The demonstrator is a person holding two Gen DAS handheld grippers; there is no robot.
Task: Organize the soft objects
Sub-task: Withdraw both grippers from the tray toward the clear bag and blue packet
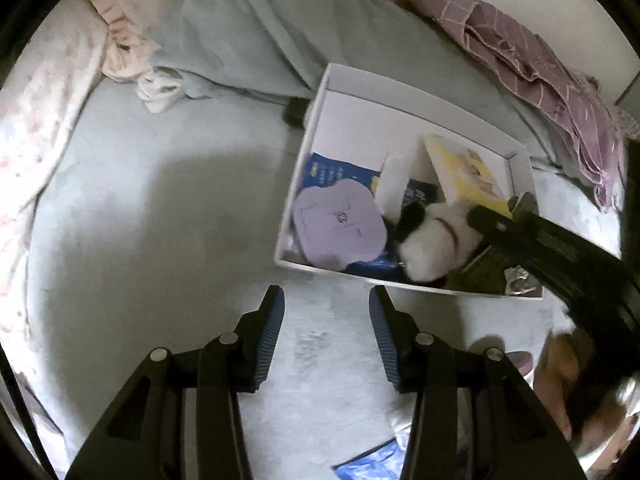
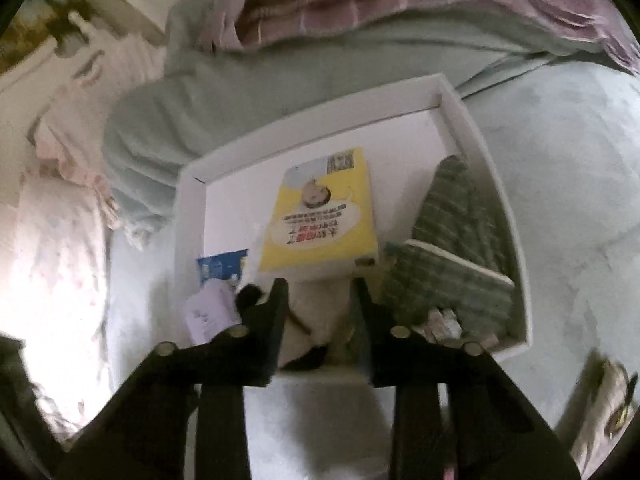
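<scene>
**Soft toy in a white box on a bed, right gripper around it**

A shallow white box (image 1: 520, 160) sits on a pale blue bedsheet (image 1: 160, 240). Inside lie a lilac cap (image 1: 336, 224), a yellow booklet (image 2: 320, 216), green checked fabric (image 2: 452, 280) and a black-and-white plush toy (image 1: 432, 240). The right gripper (image 2: 320, 312) reaches into the box, its jaws narrow with the plush toy between them; whether they press it is unclear. The left gripper (image 1: 326, 320) hovers over bare sheet beside the box, jaws partly apart and empty.

A bed (image 1: 160, 240) in pale blue sheet — purple checked quilt (image 1: 540, 64) bunched behind.
</scene>
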